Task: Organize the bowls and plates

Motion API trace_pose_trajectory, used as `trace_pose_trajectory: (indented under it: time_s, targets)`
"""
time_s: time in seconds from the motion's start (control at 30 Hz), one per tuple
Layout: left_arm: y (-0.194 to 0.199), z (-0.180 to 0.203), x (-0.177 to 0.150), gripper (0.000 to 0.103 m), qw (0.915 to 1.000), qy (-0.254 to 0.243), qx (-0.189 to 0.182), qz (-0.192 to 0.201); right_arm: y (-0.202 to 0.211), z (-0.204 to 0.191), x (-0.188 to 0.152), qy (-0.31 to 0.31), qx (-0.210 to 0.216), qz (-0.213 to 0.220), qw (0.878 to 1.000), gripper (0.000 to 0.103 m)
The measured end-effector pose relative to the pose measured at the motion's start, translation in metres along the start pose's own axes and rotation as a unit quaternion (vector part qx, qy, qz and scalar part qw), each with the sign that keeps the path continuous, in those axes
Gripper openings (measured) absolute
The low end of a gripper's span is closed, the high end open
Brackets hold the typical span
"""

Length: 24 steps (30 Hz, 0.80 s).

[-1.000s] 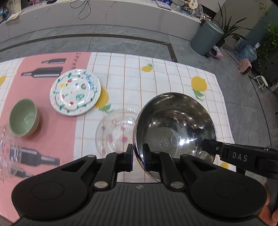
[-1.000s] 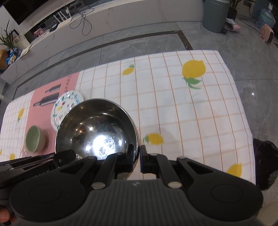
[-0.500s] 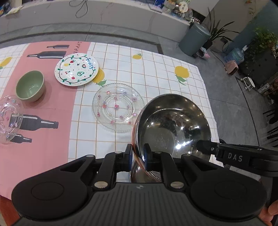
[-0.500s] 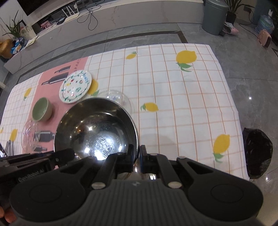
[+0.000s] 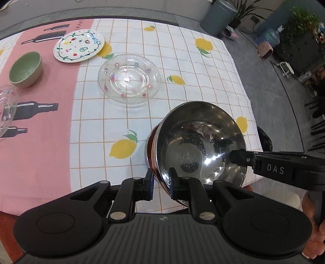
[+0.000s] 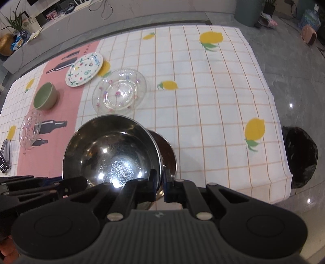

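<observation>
A large steel bowl (image 5: 201,142) (image 6: 113,154) hangs tilted over a second steel bowl (image 5: 150,148) (image 6: 166,154) near the table's front right corner. My left gripper (image 5: 161,180) is shut on the large bowl's near rim. My right gripper (image 6: 159,182) is shut on its opposite rim, and its arm shows in the left wrist view (image 5: 239,157). Further back lie a clear glass plate (image 5: 130,78) (image 6: 119,91), a painted white plate (image 5: 79,45) (image 6: 84,69), a green bowl (image 5: 26,69) (image 6: 45,98) and a small glass bowl (image 5: 6,109) (image 6: 30,129).
The table wears a checked lemon cloth (image 5: 182,50) (image 6: 203,81) with a pink bottle-print strip on the left. A black bag (image 6: 300,154) sits on the floor beyond the table's right edge. A grey bin (image 5: 219,16) stands at the back.
Both grippers have carried the large steel bowl back toward the table's front right corner, over a second steel bowl that has come into view. The plates now lie further away.
</observation>
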<state>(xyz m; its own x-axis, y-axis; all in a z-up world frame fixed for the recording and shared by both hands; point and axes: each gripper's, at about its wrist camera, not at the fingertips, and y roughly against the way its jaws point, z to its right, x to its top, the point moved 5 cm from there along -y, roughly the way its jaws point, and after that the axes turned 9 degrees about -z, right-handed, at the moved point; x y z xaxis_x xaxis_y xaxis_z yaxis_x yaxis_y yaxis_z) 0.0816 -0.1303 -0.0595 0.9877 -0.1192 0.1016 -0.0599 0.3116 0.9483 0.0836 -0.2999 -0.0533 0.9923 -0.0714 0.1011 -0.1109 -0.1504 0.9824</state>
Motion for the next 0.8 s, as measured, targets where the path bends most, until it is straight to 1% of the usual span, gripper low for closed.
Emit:
trace_pose_trajectory:
  time_s: [0.2,0.3,0.4,0.5,0.63,0.8]
  targets:
    - [-0.006,-0.001,0.001,0.018,0.9997,0.007,-0.007,-0.024,-0.015,0.006,0.002,-0.007,0.003,-0.024,1.0,0.004]
    - [-0.012,-0.003,0.005,0.018,0.9996,0.011,-0.003,-0.028,-0.025,0.01,0.006,-0.018,0.011,-0.036,0.999,0.003]
    - [-0.02,-0.003,0.005,0.019,0.999,0.016,-0.003,-0.042,-0.034,0.01,0.01,-0.019,0.01,-0.045,0.999,0.003]
    - [-0.027,-0.004,0.008,0.019,0.9988,0.016,-0.001,-0.047,-0.04,0.01,0.011,-0.02,0.006,-0.05,0.999,0.003]
    - [-0.032,-0.004,0.011,0.019,0.9984,0.018,0.001,-0.054,-0.045,0.009,0.016,-0.012,-0.003,-0.047,0.999,0.004]
    - [-0.035,-0.003,0.013,0.02,0.9983,0.012,0.004,-0.057,-0.053,0.012,0.021,-0.013,-0.001,-0.058,0.998,0.004]
